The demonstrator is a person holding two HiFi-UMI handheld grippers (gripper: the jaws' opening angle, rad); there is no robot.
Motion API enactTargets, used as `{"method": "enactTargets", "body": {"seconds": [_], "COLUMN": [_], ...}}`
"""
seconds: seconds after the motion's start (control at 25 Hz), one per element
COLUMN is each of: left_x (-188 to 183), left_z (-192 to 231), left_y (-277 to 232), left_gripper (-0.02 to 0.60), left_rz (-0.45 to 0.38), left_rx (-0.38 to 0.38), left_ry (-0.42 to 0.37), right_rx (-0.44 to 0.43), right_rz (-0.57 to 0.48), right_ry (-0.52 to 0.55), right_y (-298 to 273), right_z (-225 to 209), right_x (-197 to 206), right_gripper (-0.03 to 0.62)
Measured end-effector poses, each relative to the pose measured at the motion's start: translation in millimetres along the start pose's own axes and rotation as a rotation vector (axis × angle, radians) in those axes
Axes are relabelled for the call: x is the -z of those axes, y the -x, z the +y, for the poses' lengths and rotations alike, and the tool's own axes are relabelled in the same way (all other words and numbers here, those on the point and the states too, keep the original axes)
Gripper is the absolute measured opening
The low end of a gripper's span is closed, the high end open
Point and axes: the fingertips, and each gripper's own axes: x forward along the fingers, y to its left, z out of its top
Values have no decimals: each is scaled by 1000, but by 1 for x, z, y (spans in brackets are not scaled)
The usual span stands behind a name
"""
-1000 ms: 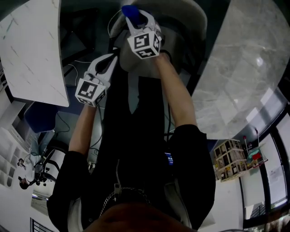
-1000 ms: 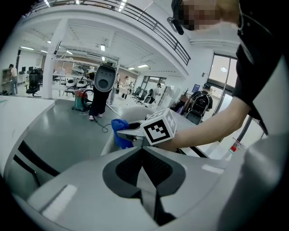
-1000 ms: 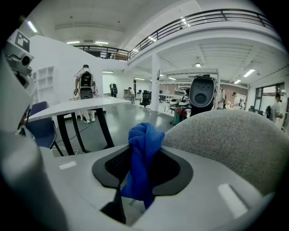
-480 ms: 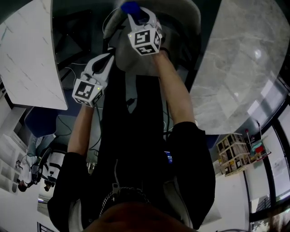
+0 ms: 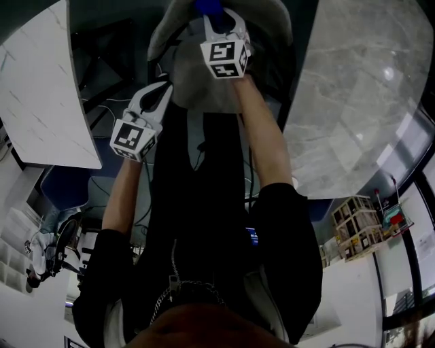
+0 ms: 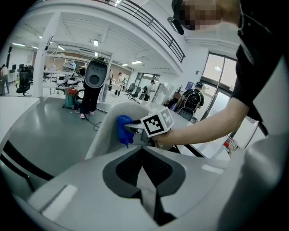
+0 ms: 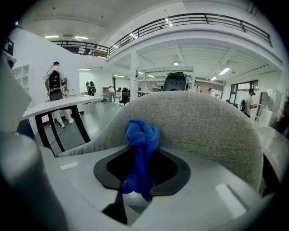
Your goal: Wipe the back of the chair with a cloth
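- Head view: 2 hand-held grippers, one per hand, both arms stretched out over one grey chair (image 5: 204, 85).
- Right hand-held gripper (image 5: 216, 19) is up at the top of the chair back. One blue cloth (image 5: 207, 7) is bunched at its tip, partly cut off by the frame edge.
- Left hand-held gripper (image 5: 162, 92) sits lower, at the left side of the chair back, well apart from the cloth.
- 2 tabletops flank the chair: white marble on the left (image 5: 41, 95), grey marble on the right (image 5: 360, 102).
- Left gripper view: jaws are together with nothing between them. They point at the chair's outer shell. Ahead, the right hand-held gripper presses the blue cloth against the side edge of the chair back.
- One tall dark machine (image 6: 94, 83) stands on the floor behind the chair.
- Right gripper view: jaws are clamped on the cloth. A knotted wad sticks out past the tips and a tail hangs down between the pads.
- The wad lies against the grey woven fabric of the chair back, just below its top edge.
- One more tabletop with black legs (image 7: 54, 106) is at the left, and one person (image 7: 55, 83) stands behind it.
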Motion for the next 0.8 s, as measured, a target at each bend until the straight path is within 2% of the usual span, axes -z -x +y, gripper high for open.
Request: {"method": "enactTargets", "body": {"seconds": [0.8], "left_x": [-22], "left_z": [-34], "left_y": [-28], "left_gripper": [11], "left_rz": [21], "left_rx": [77], "left_ry": [-55], "right_rx": [331], "right_rz": [73], "right_ry": [-194], "right_y": [63], "right_z": [-100], "right_x": [50], "right_gripper": [112]}}
